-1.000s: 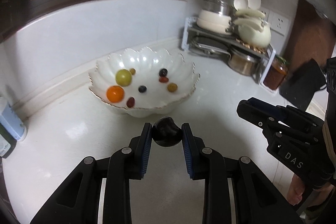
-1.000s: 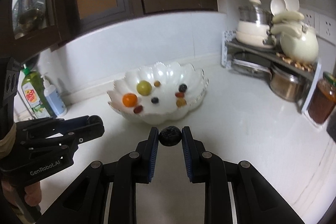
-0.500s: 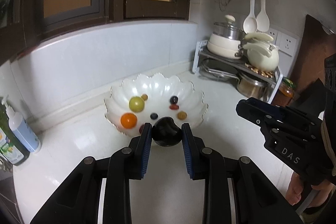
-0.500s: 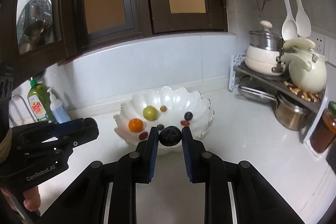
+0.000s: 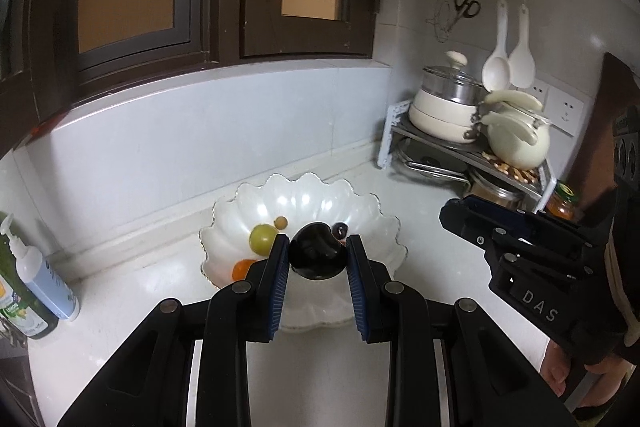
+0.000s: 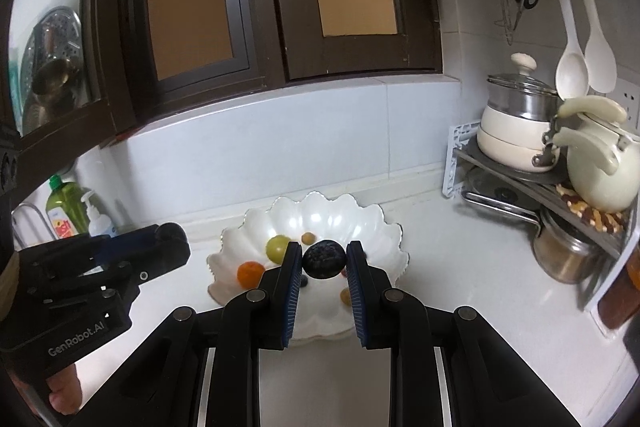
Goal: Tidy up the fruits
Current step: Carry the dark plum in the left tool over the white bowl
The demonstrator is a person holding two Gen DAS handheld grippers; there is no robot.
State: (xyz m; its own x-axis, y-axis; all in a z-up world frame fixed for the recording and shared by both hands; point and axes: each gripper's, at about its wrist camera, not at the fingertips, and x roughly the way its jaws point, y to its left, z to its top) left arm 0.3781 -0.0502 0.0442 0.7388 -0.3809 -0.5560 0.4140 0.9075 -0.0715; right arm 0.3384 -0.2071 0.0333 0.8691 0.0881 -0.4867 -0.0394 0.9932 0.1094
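A white scalloped bowl (image 5: 360, 215) (image 6: 372, 227) sits on the white counter and holds a green fruit (image 5: 262, 238) (image 6: 277, 247), an orange one (image 5: 242, 269) (image 6: 250, 273) and several small ones. My left gripper (image 5: 318, 257) is shut on a glossy black fruit (image 5: 318, 255), held above the bowl's near side. My right gripper (image 6: 323, 261) is shut on a rough dark round fruit (image 6: 324, 259), also above the bowl. Each gripper shows in the other's view: the right one (image 5: 520, 251) and the left one (image 6: 100, 267).
A metal rack (image 5: 468, 155) (image 6: 540, 183) with cream pots, a kettle and a steel pot stands at the right against the wall. Soap bottles (image 5: 36, 287) (image 6: 64, 215) stand at the left. Dark window frames run above the tiled backsplash.
Both grippers, each still holding its fruit, have risen and moved forward from in front of the bowl to above it.
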